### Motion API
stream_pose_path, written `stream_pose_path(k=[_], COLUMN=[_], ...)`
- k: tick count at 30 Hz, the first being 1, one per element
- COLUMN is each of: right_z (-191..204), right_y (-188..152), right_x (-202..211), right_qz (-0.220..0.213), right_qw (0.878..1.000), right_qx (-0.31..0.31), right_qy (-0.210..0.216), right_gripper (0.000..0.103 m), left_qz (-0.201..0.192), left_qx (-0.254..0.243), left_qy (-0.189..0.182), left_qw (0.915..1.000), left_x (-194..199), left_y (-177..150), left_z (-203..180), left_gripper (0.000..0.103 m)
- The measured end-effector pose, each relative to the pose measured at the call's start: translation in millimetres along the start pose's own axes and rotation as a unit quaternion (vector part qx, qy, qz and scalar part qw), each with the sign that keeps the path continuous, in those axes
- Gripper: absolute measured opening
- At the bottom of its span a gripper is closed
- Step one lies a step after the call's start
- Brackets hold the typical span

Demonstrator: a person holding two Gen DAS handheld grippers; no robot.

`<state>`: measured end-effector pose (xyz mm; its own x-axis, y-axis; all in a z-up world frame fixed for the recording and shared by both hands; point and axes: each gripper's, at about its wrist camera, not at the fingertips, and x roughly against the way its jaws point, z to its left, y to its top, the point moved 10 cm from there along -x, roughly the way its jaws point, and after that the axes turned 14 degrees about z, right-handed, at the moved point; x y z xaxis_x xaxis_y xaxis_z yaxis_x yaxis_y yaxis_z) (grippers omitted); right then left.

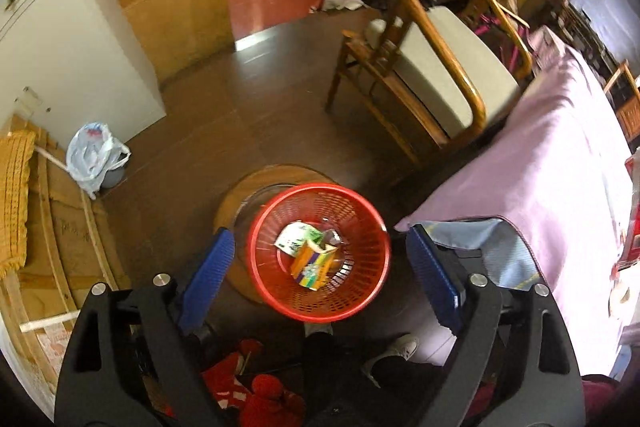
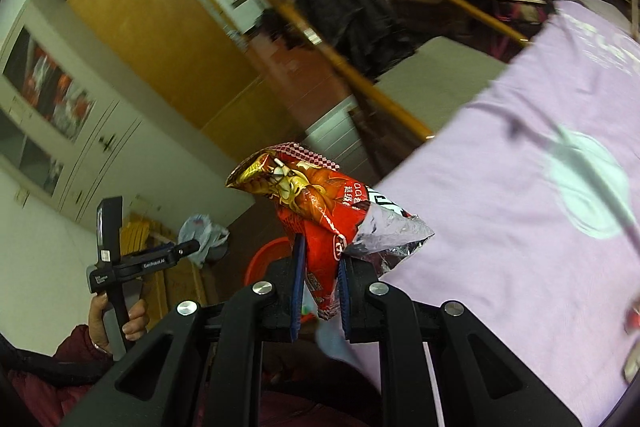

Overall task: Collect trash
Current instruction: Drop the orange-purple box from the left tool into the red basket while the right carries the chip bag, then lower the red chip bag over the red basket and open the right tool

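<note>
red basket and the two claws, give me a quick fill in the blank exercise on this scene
1. The red basket stands on the floor directly below the open ____ claw.
2. The right claw is shut on a crumpled red snack ____.
3. The cloth covering the table beside the basket is ____ in colour.
4. Behind the basket stands a wooden ____ with a grey seat cushion.

Missing words: left; wrapper; pink; chair
</note>
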<state>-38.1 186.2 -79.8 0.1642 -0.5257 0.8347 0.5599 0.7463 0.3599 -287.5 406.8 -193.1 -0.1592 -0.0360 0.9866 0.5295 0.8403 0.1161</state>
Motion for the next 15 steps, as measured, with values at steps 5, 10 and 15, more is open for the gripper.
stream_pose_path(k=[5,10,15], right_z=[52.9,97.5,143.3], right_y=[9.5,17.5,10.1], right_x=[-36.0,-73.6,-123.9], right_qz=[0.048,0.096,0.153], right_qw=[0.997,0.989,0.976], right_qx=[0.057,0.106,0.144], right_qy=[0.019,0.034,0.054], right_gripper=[0.015,0.015,0.017], left_qz=[-0.007,-0.005,0.003], left_qx=[0.043,0.082,0.123], left_qy=[0.005,0.016,0.012], left_qw=[0.999,0.9965,0.9923], left_x=[12.9,18.9,24.1], left_y=[-14.0,-32.1,-56.5], left_z=[45.0,79.1,112.3], left_gripper=[0.089,0.089,0.089])
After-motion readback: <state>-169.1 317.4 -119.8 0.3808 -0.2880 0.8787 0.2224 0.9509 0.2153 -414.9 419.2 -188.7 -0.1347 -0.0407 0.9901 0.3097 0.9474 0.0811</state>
